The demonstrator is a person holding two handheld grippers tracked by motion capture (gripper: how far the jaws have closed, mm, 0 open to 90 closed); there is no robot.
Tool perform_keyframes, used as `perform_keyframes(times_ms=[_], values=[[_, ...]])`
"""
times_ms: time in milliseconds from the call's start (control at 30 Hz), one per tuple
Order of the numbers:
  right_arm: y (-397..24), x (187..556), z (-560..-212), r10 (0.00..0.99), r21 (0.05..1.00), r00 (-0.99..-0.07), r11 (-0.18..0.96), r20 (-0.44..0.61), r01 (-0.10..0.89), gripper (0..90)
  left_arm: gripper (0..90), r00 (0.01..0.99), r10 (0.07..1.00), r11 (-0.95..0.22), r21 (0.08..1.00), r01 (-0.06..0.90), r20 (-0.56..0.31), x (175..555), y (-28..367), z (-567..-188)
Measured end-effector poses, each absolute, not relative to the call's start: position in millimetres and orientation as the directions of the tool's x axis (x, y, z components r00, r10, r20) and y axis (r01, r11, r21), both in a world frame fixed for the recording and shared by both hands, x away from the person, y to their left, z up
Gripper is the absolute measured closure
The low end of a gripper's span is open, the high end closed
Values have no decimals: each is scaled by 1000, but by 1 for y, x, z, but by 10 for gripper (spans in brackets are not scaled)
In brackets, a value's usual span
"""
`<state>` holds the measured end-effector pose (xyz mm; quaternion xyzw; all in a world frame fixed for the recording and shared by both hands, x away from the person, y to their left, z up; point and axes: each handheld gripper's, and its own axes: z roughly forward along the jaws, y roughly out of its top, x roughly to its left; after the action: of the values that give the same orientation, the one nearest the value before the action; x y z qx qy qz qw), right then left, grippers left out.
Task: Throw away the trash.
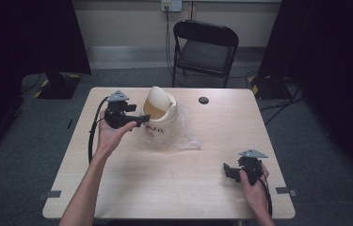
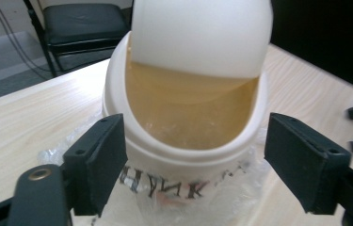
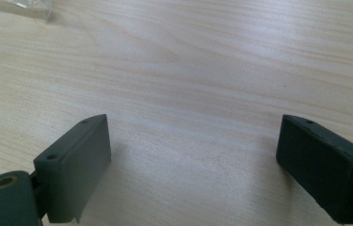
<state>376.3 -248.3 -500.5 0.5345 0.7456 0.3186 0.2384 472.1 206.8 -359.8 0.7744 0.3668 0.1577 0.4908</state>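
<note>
Your cream swing-lid bin (image 2: 188,117), lid tilted, clear bag around its base, stands toward the back of the pale wood tabletop (image 1: 174,183). Left hand-held gripper (image 1: 139,121) released beside it; right hand-held gripper (image 1: 227,170) released over bare wood. A folding chair (image 1: 205,47) stands behind.

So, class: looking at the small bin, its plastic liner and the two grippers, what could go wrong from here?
1. The left gripper is open right beside the bin; a nudge could tip this light bin.
2. Its swing lid stands tilted open and could flip shut on the fingers.
3. The loose plastic liner might snag.
</note>
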Motion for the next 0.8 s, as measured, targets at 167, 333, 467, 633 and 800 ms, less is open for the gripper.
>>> perform_keyframes(times_ms=[167, 333, 467, 633, 800], values=[[-248, 376, -501, 949, 730, -315, 226, -15, 645, 97, 166, 667, 737, -235, 883, 406, -111, 457, 220, -359], [-248, 376, -501, 949, 730, -315, 225, -15, 645, 97, 161, 633, 769, -252, 866, 431, -91, 450, 224, -364], [-248, 376, -501, 949, 730, -315, 226, -15, 645, 97, 160, 634, 769, -275, 855, 439, -79, 439, 229, -370], [-248, 376, -501, 949, 730, -315, 225, -15, 645, 97, 160, 601, 796, -282, 833, 475, -73, 420, 238, -385], [-248, 376, -501, 949, 730, -315, 225, -15, 645, 97, 164, 556, 821, -255, 786, 564, -132, 387, 252, -411]])
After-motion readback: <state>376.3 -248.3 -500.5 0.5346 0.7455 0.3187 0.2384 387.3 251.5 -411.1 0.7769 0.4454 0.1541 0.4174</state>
